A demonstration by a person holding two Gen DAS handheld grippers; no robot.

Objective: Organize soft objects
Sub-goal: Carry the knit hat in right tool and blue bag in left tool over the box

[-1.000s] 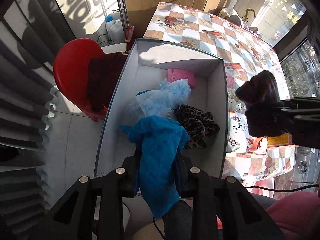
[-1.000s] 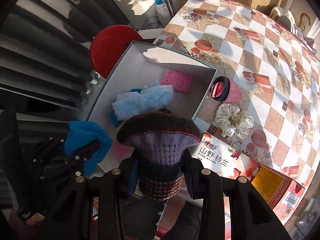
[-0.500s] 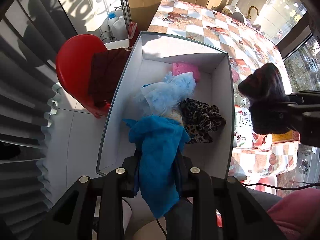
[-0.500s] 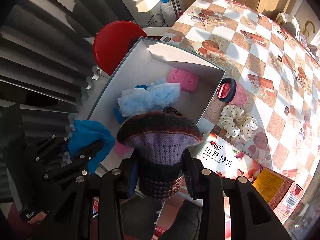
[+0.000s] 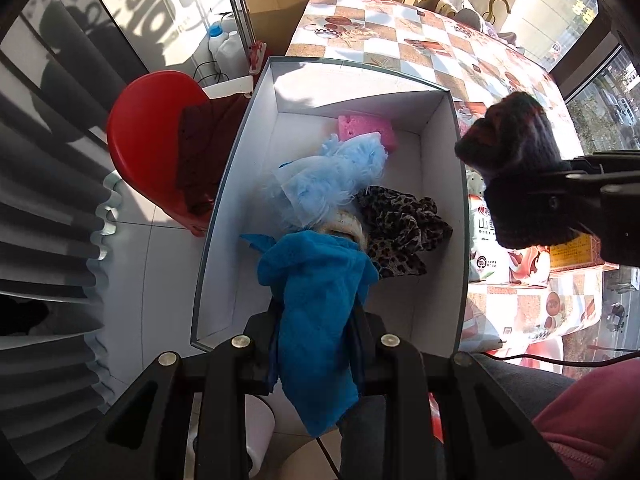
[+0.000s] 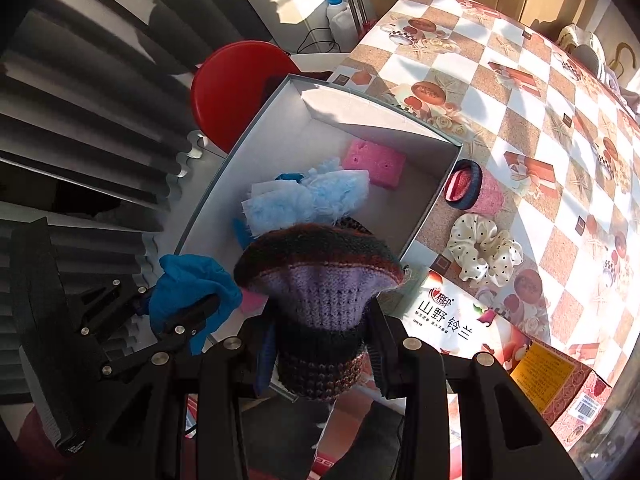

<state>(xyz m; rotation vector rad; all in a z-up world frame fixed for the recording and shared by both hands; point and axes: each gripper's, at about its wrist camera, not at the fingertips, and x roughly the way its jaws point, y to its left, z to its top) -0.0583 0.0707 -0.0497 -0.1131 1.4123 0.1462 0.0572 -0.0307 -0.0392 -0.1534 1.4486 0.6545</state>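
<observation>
My left gripper (image 5: 316,320) is shut on a blue cloth (image 5: 316,304) and holds it above the near end of a white open box (image 5: 440,184). My right gripper (image 6: 322,320) is shut on a dark and purple knitted piece (image 6: 320,280), held over the box's near right edge; it shows in the left wrist view (image 5: 516,168) too. In the box lie a pink sponge (image 5: 366,128), a light blue fluffy piece (image 5: 324,180) and a leopard-print scrunchie (image 5: 400,228).
The box (image 6: 320,136) stands at the edge of a checkered table (image 6: 520,80). Beside it lie a pink and navy roll (image 6: 472,190), a cream dotted scrunchie (image 6: 484,252), a white packet (image 6: 448,320) and an orange carton (image 6: 560,376). A red stool (image 5: 156,144) stands left.
Both grippers have drawn back and up a little from the box, so more of it shows. Each keeps its hold on its piece.
</observation>
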